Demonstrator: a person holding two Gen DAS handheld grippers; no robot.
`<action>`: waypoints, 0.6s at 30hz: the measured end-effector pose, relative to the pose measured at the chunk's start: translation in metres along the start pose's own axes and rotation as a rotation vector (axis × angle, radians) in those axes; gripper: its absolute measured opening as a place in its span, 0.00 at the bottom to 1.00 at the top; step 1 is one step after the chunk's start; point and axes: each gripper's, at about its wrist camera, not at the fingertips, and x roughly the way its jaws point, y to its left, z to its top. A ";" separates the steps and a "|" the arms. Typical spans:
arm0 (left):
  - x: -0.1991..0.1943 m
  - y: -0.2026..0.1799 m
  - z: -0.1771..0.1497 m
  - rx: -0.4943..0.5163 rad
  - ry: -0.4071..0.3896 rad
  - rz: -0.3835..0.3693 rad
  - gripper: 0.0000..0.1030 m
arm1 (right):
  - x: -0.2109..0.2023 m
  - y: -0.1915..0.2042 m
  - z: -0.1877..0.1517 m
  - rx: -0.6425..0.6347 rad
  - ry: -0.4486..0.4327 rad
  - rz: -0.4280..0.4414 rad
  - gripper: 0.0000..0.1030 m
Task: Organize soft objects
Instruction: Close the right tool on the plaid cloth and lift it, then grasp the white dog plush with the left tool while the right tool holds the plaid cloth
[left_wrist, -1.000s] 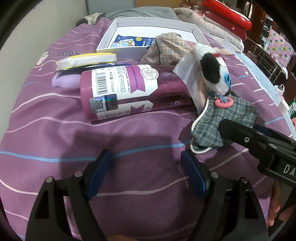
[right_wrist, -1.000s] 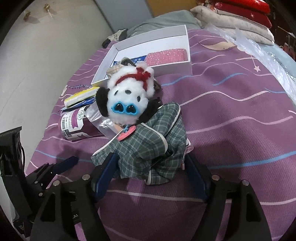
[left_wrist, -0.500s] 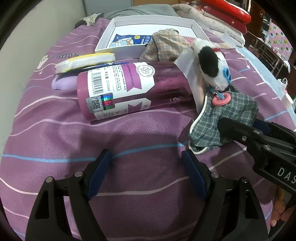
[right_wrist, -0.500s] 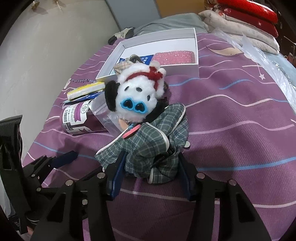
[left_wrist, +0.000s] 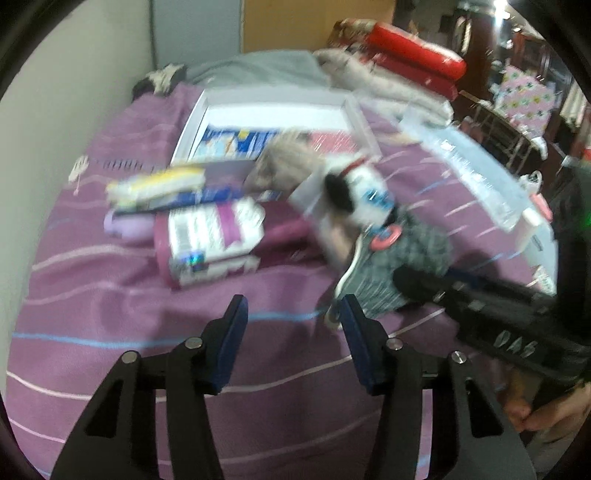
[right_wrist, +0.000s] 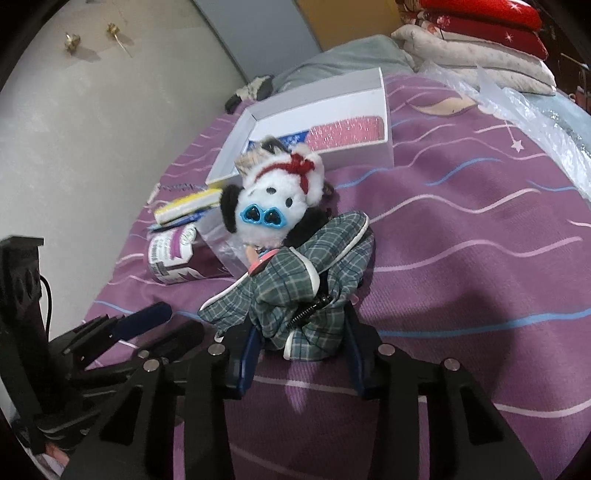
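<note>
Fingers of my right gripper (right_wrist: 299, 354) are closing on the plush doll (right_wrist: 284, 266). A second ago they stood wide on either side of its green plaid clothing; now the blue pads press into the bunched fabric at the doll's lower end, so I judge the grasp made or all but made. The doll lies directly ahead of those fingers on the purple bedspread (right_wrist: 480, 258), its white head with blue heart glasses pointing away from me.

Beyond the head sits the white box (right_wrist: 384, 122), already holding a pink item and a blue packet, and I take it as the likely home for soft things.

Left gripper (left_wrist: 291, 343) has its fingers narrower than a second ago and still closing, with nothing between them, only bedspread. Its view has gone blurred and the bed looks farther off, so I read it as pulling up and clear. A purple bottle (left_wrist: 210, 240) lies ahead of its fingers, to their left.

With the doll secured, I expect the lift toward the box comes next.
</note>
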 end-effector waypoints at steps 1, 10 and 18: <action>-0.006 -0.004 0.006 0.003 -0.019 -0.021 0.52 | -0.004 0.001 0.001 -0.003 -0.010 -0.001 0.38; 0.007 -0.028 0.052 0.006 -0.027 -0.112 0.52 | -0.019 -0.007 0.003 0.003 -0.015 -0.027 0.38; 0.055 -0.032 0.071 -0.113 0.082 -0.189 0.52 | -0.015 -0.016 0.000 0.029 -0.005 -0.003 0.38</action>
